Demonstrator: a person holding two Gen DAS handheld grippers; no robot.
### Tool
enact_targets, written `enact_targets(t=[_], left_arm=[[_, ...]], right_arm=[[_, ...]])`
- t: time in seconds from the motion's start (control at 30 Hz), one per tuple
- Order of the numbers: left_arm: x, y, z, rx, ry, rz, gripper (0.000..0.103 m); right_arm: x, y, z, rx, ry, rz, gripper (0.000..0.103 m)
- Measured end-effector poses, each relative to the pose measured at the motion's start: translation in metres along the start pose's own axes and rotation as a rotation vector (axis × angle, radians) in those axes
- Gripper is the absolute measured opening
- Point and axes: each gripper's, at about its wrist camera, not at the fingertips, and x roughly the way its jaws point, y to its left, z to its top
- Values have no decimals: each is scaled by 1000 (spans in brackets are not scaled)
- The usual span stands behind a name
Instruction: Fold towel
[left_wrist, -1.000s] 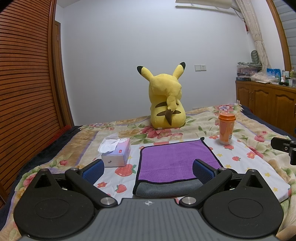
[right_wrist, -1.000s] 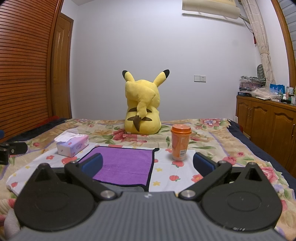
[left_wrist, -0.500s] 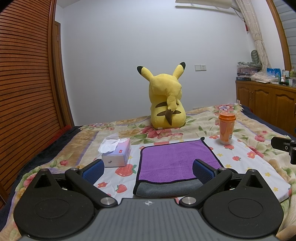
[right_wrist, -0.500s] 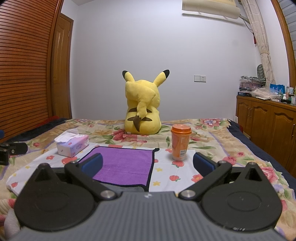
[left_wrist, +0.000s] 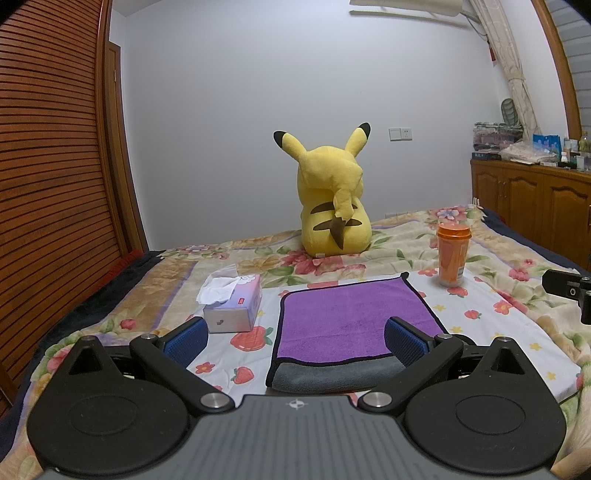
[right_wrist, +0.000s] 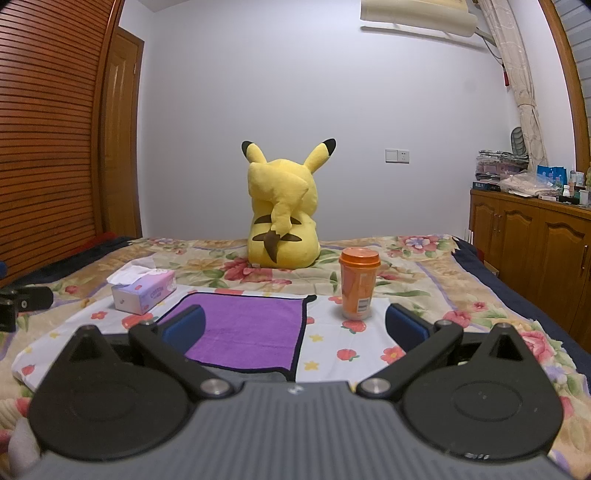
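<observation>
Both claws wide, nothing between the pads. Left gripper (left_wrist: 295, 338) sits low over the bed; right gripper (right_wrist: 295, 326) likewise, further to the right side.

Purple towel (left_wrist: 351, 321) lies flat on the strawberry-print cloth (left_wrist: 491, 325) just ahead of the left gripper. Its near hem shows a grey underside turned up between that gripper's fingers, toward the right one; that finger's blue pad (left_wrist: 404, 341) overlaps the towel's near-right corner in view. Contact there cannot be told. From the right wrist view the towel (right_wrist: 251, 325) lies ahead and left, its near-right corner close to the gap's middle.

Judgement: fold not begun in earnest; step in hand is taking the near edge. To do it well, each gripper should drop onto its own near corner, pinch the towel only and not the cloth beneath, then carry both corners forward level so the black-trimmed edges meet.

Beside the towel: tissue box (left_wrist: 232, 306) ahead-left of the left gripper, orange lidded cup (right_wrist: 359, 282) ahead of the right gripper, near the towel's far-right corner. The cup is tall and likely tips easily; the forward sweep should stay inside it.

Farthest: Pikachu plush (left_wrist: 332, 206), back turned, well beyond.
</observation>
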Motion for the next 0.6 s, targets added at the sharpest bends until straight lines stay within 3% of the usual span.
enact_targets(t=[0.6], left_arm=[[23,8,7,-11,46,-4,103]], right_arm=[[13,6,3,-32,18,17,103]])
